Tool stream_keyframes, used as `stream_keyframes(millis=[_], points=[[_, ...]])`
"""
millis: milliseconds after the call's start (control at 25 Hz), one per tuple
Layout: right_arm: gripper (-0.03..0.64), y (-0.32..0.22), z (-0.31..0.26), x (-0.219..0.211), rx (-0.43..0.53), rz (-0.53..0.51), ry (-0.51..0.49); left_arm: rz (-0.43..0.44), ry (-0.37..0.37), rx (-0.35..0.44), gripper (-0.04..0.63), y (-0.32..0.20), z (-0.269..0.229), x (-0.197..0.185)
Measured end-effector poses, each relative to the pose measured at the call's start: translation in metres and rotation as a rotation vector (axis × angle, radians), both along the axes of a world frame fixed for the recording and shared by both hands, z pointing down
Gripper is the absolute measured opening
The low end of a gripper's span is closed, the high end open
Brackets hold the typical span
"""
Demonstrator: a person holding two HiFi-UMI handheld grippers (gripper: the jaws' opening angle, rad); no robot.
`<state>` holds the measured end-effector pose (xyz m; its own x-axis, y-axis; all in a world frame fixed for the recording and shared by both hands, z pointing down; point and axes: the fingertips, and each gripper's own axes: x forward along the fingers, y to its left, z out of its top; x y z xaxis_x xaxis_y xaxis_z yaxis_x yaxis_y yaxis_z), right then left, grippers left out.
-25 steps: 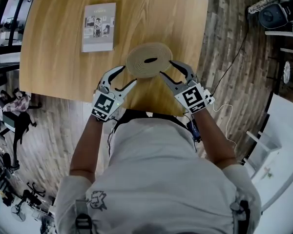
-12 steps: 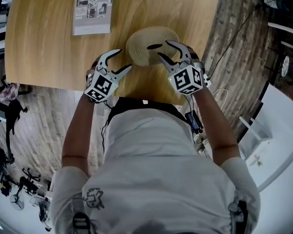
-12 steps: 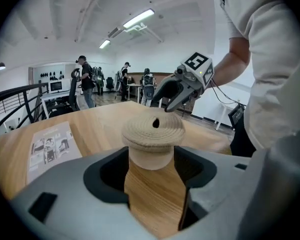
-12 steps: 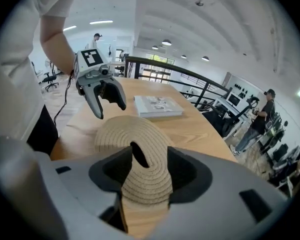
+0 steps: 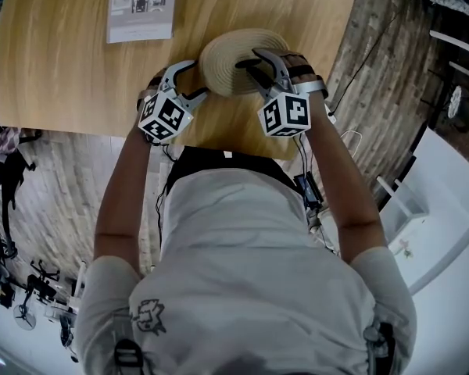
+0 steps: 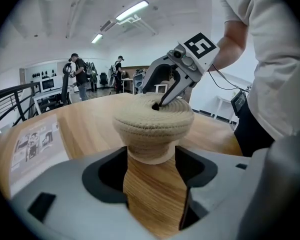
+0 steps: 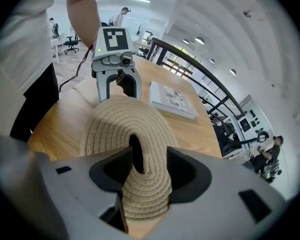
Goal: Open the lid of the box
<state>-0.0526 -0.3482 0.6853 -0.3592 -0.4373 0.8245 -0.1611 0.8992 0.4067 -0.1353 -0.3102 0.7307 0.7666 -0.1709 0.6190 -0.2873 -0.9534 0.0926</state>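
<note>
A round woven rope box [image 5: 219, 73] with a flat lid [image 6: 153, 115] stands near the table's front edge. My left gripper [image 5: 189, 80] is at the box's left side. Its jaws are opening, and the box's lower body [image 6: 151, 149] stands between them with the pads just off it. My right gripper [image 5: 254, 59] reaches over the lid from the right. One finger dips into the lid's slot and the other sits outside it, so the rope handle strip [image 7: 151, 156] is pinched between the pads. The lid lies flat on the box.
A grey booklet [image 5: 141, 6] lies on the wooden table [image 5: 62, 69] beyond the box to the left. The table's front edge runs just under both grippers. People stand far back in the room [image 6: 80, 74], and a railing [image 7: 200, 79] runs past the table's far side.
Both grippers have moved forward onto the box. The left jaws now flank its side, and the right jaws have come down over the lid's slot and narrowed on the handle strip.
</note>
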Motion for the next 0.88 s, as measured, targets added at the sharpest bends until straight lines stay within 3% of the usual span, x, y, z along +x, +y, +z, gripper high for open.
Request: stream_keyframes(millis=[280,600,640,880], points=[[0.176,-0.008,0.011,-0.012,0.044,-0.059,0.057,-0.01,0.013,0.007,0.288,-0.006,0.003,0.006],[0.086,-0.005,0.022,-0.018,0.113,-0.092,0.092,-0.041,0.025,0.011,0.284,-0.01,0.003,0.007],[0.048,-0.003,0.022,-0.018,0.129,-0.094,0.099,-0.043,0.028,0.012,0.281,-0.01,0.003,0.007],[0.034,-0.002,0.022,-0.018,0.154,-0.09,0.116,-0.049,0.038,0.014,0.273,-0.01,0.003,0.006]])
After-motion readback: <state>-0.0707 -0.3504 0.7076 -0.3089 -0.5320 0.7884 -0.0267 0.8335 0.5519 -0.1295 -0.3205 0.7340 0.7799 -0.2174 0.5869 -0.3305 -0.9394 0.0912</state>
